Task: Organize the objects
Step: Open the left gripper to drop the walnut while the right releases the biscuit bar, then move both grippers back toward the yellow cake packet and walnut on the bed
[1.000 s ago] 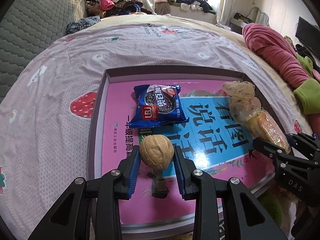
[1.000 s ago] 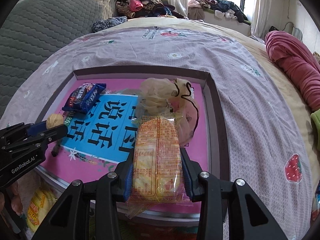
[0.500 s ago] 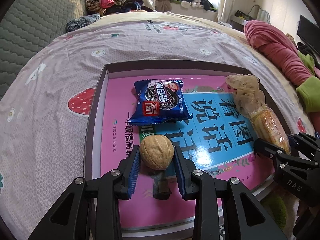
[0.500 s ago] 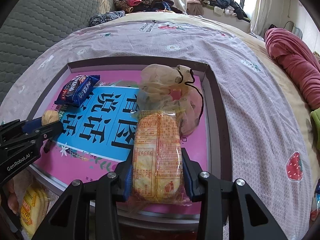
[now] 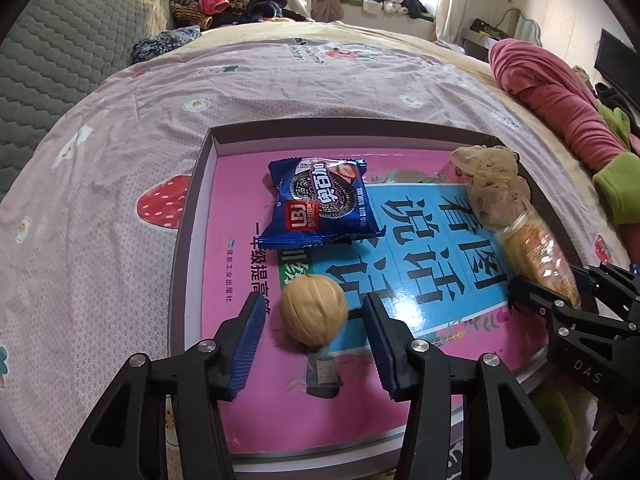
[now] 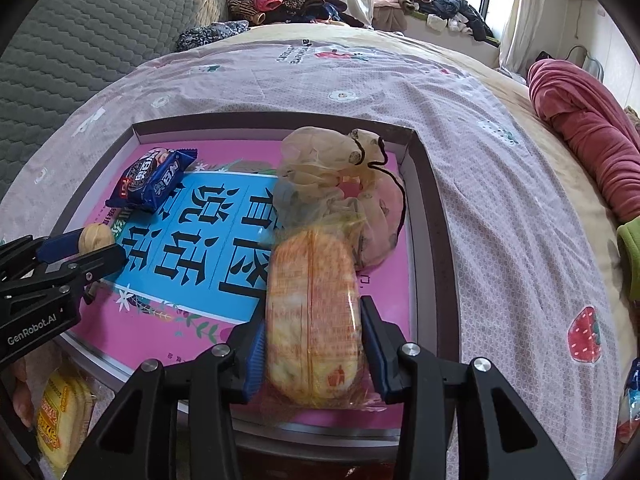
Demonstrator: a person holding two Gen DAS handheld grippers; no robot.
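Walnut (image 5: 313, 309) between opening jaws (untouched)

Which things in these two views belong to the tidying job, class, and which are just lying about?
Part of the job:
- walnut, loose between the opening left gripper
- orange snack pack, in the right gripper
- blue biscuit packet
- mesh pouch
- tray

Just lying about:
- clothes pile
- red blanket
- yellow packet beside the tray

Your left gripper (image 5: 314, 320) has let go: its jaws are opening, and the walnut (image 5: 313, 309), clamped between the blue pads a second ago, now sits free on the tray (image 5: 188, 236) near its front edge.
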